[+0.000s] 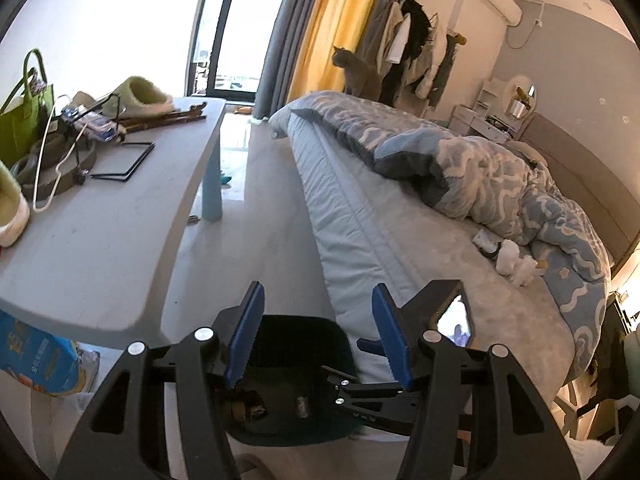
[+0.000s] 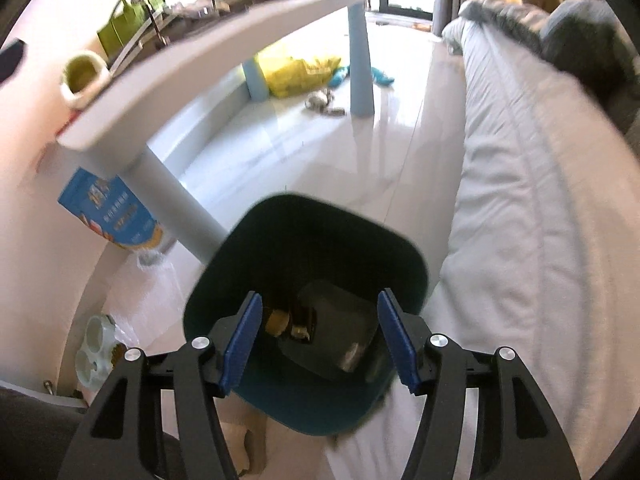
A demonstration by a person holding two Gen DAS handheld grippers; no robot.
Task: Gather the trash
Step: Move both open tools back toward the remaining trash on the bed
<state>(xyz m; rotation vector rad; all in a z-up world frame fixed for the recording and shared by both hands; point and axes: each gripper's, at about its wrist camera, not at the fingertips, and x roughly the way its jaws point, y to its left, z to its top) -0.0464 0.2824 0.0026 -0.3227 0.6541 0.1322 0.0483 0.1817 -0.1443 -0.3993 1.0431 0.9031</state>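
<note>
A dark green bin [image 2: 316, 216] stands on the floor between the table and the bed. Inside it lie a dark flat packet [image 2: 340, 320] and small brownish scraps [image 2: 280, 320]. My right gripper [image 2: 320, 304] hangs over the bin's mouth, open, with nothing between its blue pads. My left gripper [image 1: 318, 300] is also open and empty, just above the bin [image 1: 300, 340] and pointing along the bed's edge. On the bed lie crumpled white tissue [image 1: 514, 266] and a small dark-and-white item [image 1: 486, 242], to the right of and beyond the left gripper.
A grey table [image 1: 120, 220] on the left carries a green bag [image 1: 20, 120], a hanger and slippers; its leg [image 2: 176, 208] stands beside the bin. The bed [image 1: 360, 216] has a blue quilt. A cat [image 1: 356, 72] sits at its far end. A yellow bag [image 2: 296, 72] lies under the table.
</note>
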